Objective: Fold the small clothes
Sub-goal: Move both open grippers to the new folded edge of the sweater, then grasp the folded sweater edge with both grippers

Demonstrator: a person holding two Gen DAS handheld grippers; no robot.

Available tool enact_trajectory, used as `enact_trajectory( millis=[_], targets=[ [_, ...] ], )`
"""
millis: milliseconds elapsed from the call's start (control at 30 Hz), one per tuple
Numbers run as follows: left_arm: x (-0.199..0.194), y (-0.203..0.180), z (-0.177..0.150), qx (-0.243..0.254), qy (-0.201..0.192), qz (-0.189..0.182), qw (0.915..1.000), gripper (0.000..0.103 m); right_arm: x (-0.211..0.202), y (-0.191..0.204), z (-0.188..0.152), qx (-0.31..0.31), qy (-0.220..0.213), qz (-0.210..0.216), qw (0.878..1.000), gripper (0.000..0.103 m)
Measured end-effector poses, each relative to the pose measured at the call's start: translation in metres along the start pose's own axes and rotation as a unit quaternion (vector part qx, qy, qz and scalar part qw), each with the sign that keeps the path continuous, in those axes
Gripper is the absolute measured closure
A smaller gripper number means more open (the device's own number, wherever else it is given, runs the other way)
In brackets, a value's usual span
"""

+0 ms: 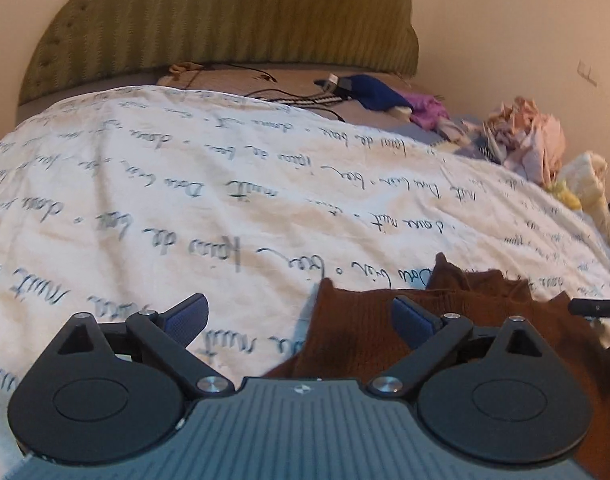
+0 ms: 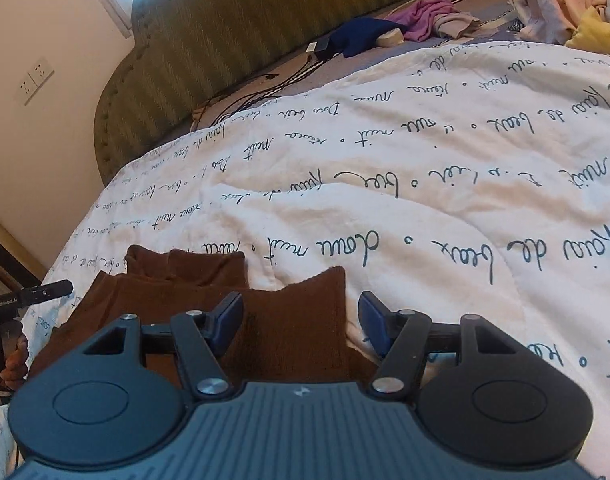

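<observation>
A small brown knit garment [image 1: 357, 332] lies flat on a white bedspread with black script [image 1: 185, 200]. My left gripper [image 1: 301, 316] is open over the garment's left edge, its right finger above the brown cloth, its left finger above the bedspread. In the right wrist view the brown garment [image 2: 289, 320] lies under my open right gripper [image 2: 301, 316], whose fingers straddle the garment's right corner. Neither gripper holds anything.
A green padded headboard [image 1: 225, 20] stands at the far end. A pile of loose clothes [image 1: 525, 140], a blue cloth [image 1: 373, 92], a purple cloth [image 2: 421, 20] and cables [image 2: 265, 88] lie by it. The other gripper's black tip [image 1: 597, 306] shows at right.
</observation>
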State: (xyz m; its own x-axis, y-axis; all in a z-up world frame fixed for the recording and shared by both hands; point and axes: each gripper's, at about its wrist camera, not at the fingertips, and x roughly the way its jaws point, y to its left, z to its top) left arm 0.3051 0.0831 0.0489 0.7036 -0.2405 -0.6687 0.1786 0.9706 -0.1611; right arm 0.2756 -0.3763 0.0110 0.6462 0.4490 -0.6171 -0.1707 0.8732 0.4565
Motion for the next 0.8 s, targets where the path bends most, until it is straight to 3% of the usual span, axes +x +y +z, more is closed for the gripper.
enact_trajectory(
  millis=[33,67,100,133,167,267,333,400,533,600,667,733,767,800],
  targets=[
    [0.008,-0.006,0.002,0.012,0.01,0.01,0.9998,0.014,0.004,0.002,0.0,-0.006,-0.001,-0.007,1.0,0.042],
    [0.017,-0.012,0.004,0.023,0.021,0.019,0.9993,0.033,0.006,0.004,-0.001,-0.013,-0.007,-0.011,1.0,0.053],
    [0.026,-0.017,0.004,0.034,0.037,0.023,0.9985,0.048,0.008,0.008,-0.003,-0.027,-0.009,-0.011,1.0,0.091],
    [0.035,-0.02,0.003,0.043,0.057,0.026,0.9971,0.085,0.01,0.012,-0.004,-0.043,-0.007,-0.013,0.999,0.098],
    [0.04,-0.025,0.002,0.053,0.067,0.031,0.9958,0.095,0.01,0.016,-0.006,-0.056,-0.009,-0.019,0.998,0.098],
    [0.023,-0.042,0.001,0.107,0.0,0.069,0.9918,0.096,-0.002,0.019,-0.003,-0.064,-0.043,-0.021,0.997,0.098],
    [0.008,-0.043,0.007,0.108,-0.032,0.071,0.9911,0.096,-0.02,0.012,0.004,-0.044,-0.082,-0.01,0.996,0.098],
    [0.004,-0.042,0.011,0.108,-0.052,0.087,0.9889,0.096,-0.026,0.002,0.011,-0.023,-0.094,-0.006,0.995,0.098],
    [0.046,-0.044,-0.007,0.143,0.01,0.136,0.9803,0.096,0.005,-0.008,0.001,-0.03,-0.046,-0.058,0.997,0.098],
    [0.048,-0.047,-0.018,0.159,-0.003,0.153,0.9754,0.095,0.016,-0.011,-0.009,-0.021,-0.041,-0.07,0.996,0.097],
    [0.039,-0.052,-0.017,0.168,-0.013,0.164,0.972,0.085,0.01,-0.009,-0.012,-0.008,-0.051,-0.072,0.996,0.091],
    [0.013,-0.048,-0.016,0.154,-0.039,0.162,0.9738,0.085,-0.009,-0.009,-0.01,0.02,-0.046,-0.074,0.996,0.066],
    [-0.007,-0.043,-0.016,0.137,-0.056,0.157,0.9764,0.075,-0.026,-0.009,-0.011,0.034,-0.055,-0.074,0.995,0.059],
    [-0.028,-0.038,-0.018,0.116,-0.068,0.148,0.9799,0.062,-0.047,-0.009,-0.016,0.043,-0.076,-0.068,0.994,0.041]
  ],
)
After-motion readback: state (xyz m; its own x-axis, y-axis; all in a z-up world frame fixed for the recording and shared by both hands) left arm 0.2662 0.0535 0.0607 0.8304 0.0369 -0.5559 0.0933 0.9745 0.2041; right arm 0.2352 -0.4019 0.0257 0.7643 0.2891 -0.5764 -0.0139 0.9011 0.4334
